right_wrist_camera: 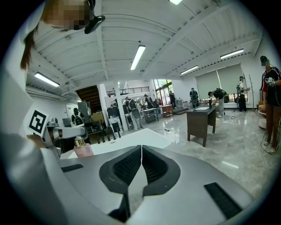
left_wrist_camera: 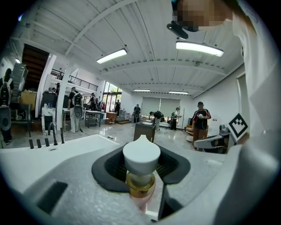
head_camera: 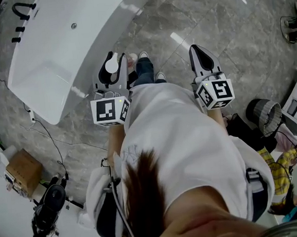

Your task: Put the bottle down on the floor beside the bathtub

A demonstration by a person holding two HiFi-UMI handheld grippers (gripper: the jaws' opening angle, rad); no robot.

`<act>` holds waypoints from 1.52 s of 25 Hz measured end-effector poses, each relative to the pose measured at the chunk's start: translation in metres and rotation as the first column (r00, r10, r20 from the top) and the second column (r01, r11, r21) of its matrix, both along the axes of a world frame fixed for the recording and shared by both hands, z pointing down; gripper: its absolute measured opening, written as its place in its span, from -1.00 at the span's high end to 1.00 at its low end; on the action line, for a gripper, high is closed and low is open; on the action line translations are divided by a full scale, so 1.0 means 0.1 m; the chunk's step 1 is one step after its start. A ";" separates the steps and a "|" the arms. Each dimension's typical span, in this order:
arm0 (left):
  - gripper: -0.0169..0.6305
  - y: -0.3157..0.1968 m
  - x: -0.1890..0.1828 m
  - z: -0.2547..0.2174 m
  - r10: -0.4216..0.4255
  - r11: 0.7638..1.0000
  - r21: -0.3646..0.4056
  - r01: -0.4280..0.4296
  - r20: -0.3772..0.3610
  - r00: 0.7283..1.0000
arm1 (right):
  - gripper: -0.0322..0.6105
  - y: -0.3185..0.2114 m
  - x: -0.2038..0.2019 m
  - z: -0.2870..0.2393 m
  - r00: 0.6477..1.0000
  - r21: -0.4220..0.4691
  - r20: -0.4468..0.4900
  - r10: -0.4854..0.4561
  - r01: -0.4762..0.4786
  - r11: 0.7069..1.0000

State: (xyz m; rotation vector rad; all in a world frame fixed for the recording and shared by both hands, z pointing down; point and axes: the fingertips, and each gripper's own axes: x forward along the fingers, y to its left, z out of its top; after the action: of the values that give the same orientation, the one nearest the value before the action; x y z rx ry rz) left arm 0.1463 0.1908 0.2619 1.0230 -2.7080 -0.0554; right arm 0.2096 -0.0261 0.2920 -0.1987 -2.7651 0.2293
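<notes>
Head view, from the left: a cardboard box (head_camera: 23,172) lies in the lower left corner, and a thin cable (head_camera: 47,135) runs from it over the floor (head_camera: 223,29) toward the white bathtub (head_camera: 50,57). The tub lies slantwise across the upper left, and its long right rim makes a straight edge against the grey stone floor.

Just right of this rim is the left claw (head_camera: 115,59). It pinches the bottle (head_camera: 112,66) at the neck, under the white cap, and holds it in the air over the floor strip beside the tub. The left gripper view shows the cap and a gold ring between the dark pads, which are some way apart, with the pink body below. The strip between the tub rim and the person's shoes (head_camera: 143,55) is narrow but bare.

Further right is the right claw (head_camera: 198,54), well apart from the left one. In the right gripper view its pads are pressed together with nothing between them.

Right of it the floor is wide and free up to the picture's edge, where a heap of bags and cloth (head_camera: 279,166) lies low on the right. The right gripper view shows a dark desk (right_wrist_camera: 201,121) standing alone on shiny floor.
</notes>
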 end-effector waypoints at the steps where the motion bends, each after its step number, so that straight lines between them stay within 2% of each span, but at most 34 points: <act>1: 0.47 0.00 -0.10 0.01 0.007 1.000 -0.005 -0.007 0.004 1.000 | 0.86 0.03 -0.13 0.00 1.000 0.000 0.005 -0.003 0.003 1.000; 6: 0.47 0.05 -0.53 0.01 0.038 0.999 -0.010 -0.038 0.007 0.999 | 0.86 0.21 -0.61 -0.04 1.000 -0.009 0.019 -0.009 0.009 1.000; 9: 0.47 0.13 -0.84 -0.07 0.038 0.999 -0.007 -0.038 0.036 0.999 | 0.86 0.32 -0.90 -0.09 0.999 -0.012 0.042 -0.011 0.011 1.000; 19: 0.47 0.34 -1.22 -0.15 0.048 0.999 0.006 -0.048 0.017 0.999 | 0.86 0.42 -1.03 -0.16 0.999 0.011 -0.007 0.035 -0.035 0.999; 23: 0.47 0.36 -1.47 -0.15 0.037 0.999 0.011 -0.037 0.027 0.999 | 0.86 0.38 -1.28 -0.17 0.999 0.023 0.003 0.037 -0.037 0.999; 26: 0.47 0.37 -1.49 -0.07 0.025 1.000 0.005 -0.025 0.010 1.000 | 0.86 0.36 -1.31 -0.11 0.999 0.021 -0.007 0.037 -0.037 0.999; 32: 0.47 0.18 -1.57 0.08 -0.001 1.000 -0.004 0.001 -0.025 1.000 | 0.86 0.16 -1.45 0.00 0.999 0.013 -0.033 0.012 -0.012 1.000; 38: 0.47 -0.09 -1.90 0.08 -0.041 0.999 -0.019 0.040 -0.037 0.999 | 0.86 -0.17 -1.81 0.01 0.998 0.003 -0.053 -0.016 0.016 1.000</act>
State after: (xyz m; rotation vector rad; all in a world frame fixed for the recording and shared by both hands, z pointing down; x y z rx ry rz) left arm -0.0436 0.1822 0.2699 0.9529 -2.6908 -0.0564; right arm 0.0290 -0.0427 0.2929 -0.2104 -2.7102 0.2224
